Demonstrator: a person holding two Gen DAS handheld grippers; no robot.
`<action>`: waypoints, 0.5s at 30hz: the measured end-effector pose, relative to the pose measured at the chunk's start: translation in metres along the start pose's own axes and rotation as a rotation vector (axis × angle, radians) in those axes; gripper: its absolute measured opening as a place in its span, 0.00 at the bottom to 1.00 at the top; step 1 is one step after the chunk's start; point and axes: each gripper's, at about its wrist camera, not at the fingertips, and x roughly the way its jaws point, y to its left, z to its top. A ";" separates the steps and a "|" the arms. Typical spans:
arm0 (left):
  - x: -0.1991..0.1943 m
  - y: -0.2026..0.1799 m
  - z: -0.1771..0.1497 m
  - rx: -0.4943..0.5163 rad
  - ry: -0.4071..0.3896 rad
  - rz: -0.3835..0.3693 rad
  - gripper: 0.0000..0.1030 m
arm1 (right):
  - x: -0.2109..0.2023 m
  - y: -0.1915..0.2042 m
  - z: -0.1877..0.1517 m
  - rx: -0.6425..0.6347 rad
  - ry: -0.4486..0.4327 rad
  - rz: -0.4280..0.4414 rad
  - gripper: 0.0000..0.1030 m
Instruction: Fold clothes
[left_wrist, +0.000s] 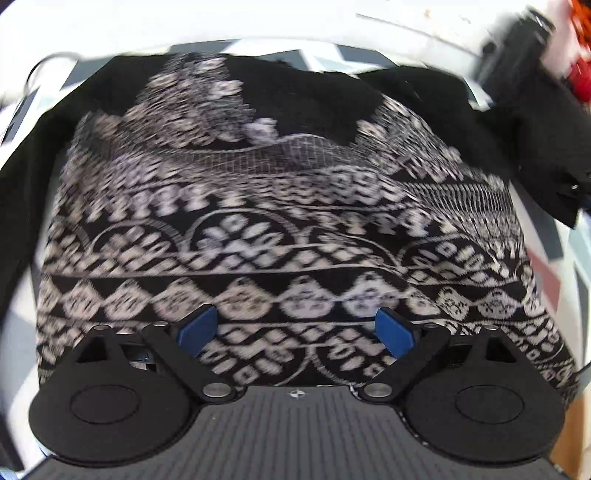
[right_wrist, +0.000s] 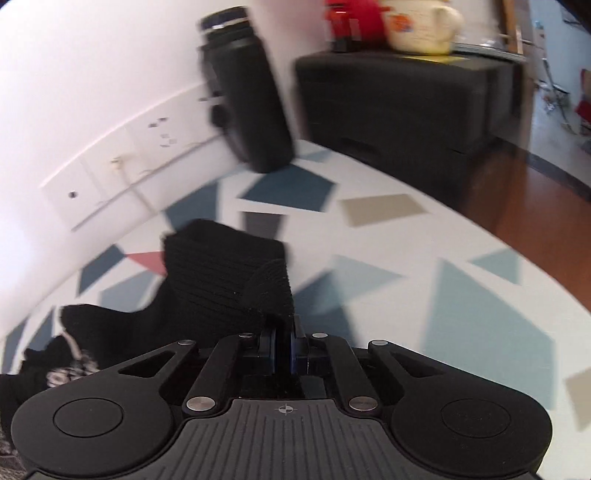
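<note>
A black sweater with a white knitted pattern lies spread flat and fills the left wrist view. My left gripper hovers over its lower part, its blue pads wide apart and open, with nothing pinched between them. One black sleeve trails off to the upper right. In the right wrist view the ribbed black sleeve cuff stands up off the cloth. My right gripper is shut on the cuff's near edge. The patterned body shows at the lower left.
The sweater rests on a white covering with blue, grey and pink shapes. A tall black bottle stands at its far edge by the white wall. Beyond are a black cabinet and wooden floor.
</note>
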 end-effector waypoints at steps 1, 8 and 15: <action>0.002 -0.007 0.001 0.019 0.005 0.012 0.93 | -0.004 -0.008 -0.001 -0.001 0.008 0.008 0.10; 0.010 -0.029 0.012 0.066 0.018 0.067 0.97 | -0.010 0.016 0.015 -0.073 0.004 0.159 0.22; -0.025 -0.016 0.052 0.002 -0.225 0.148 0.99 | -0.017 0.126 0.052 -0.222 -0.069 0.425 0.53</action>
